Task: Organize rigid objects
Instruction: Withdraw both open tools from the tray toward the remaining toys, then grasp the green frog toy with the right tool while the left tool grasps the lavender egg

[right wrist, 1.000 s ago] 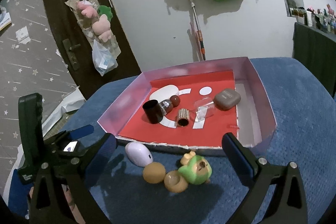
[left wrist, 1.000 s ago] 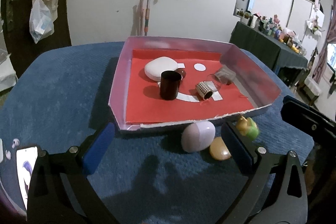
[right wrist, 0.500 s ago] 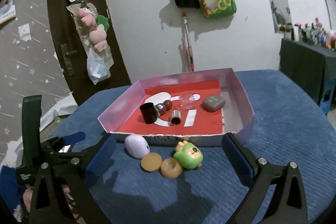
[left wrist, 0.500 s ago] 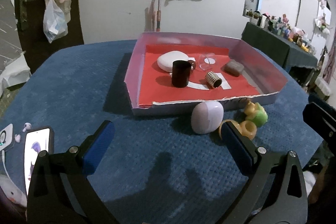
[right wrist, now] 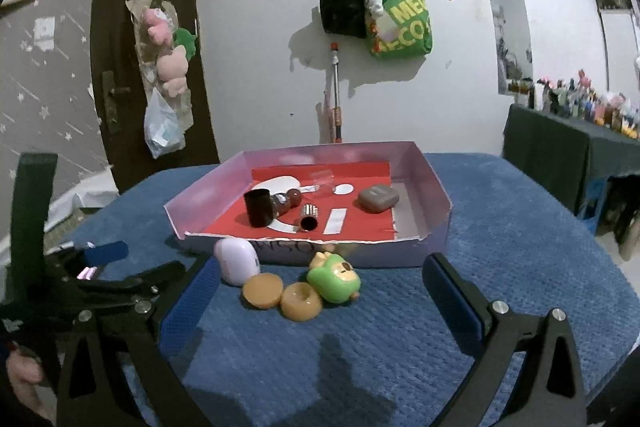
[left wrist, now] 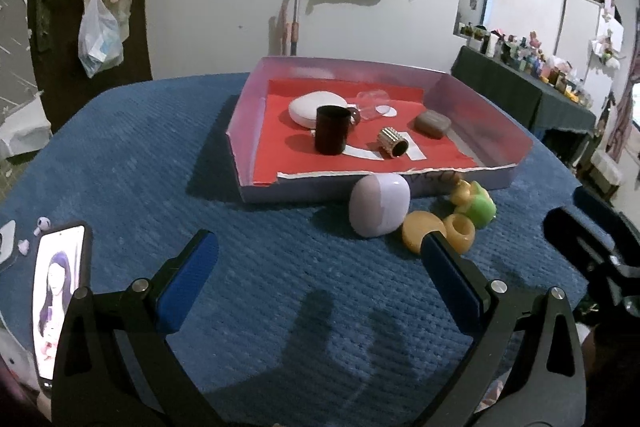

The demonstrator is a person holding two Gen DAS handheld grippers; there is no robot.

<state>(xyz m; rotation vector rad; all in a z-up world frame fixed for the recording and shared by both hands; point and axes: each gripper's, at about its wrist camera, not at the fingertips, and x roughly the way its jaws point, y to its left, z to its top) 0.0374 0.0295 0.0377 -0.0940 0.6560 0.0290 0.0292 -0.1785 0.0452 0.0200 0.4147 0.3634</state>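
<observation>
A pink tray with a red liner holds a black cup, a white oval case, a ribbed gold cylinder, a clear piece and a brown case. In front of it on the blue cloth lie a lilac case, an orange lid, an orange ring and a green toy. My left gripper and right gripper are open, empty, short of these.
A phone with a lit screen and earbuds lie at the left on the blue-covered table. A dark side table with bottles stands at the right. A door and hung bags are behind.
Both grippers have drawn back and up from the tray, so tray and loose objects look smaller and farther. Nothing was taken hold of.
</observation>
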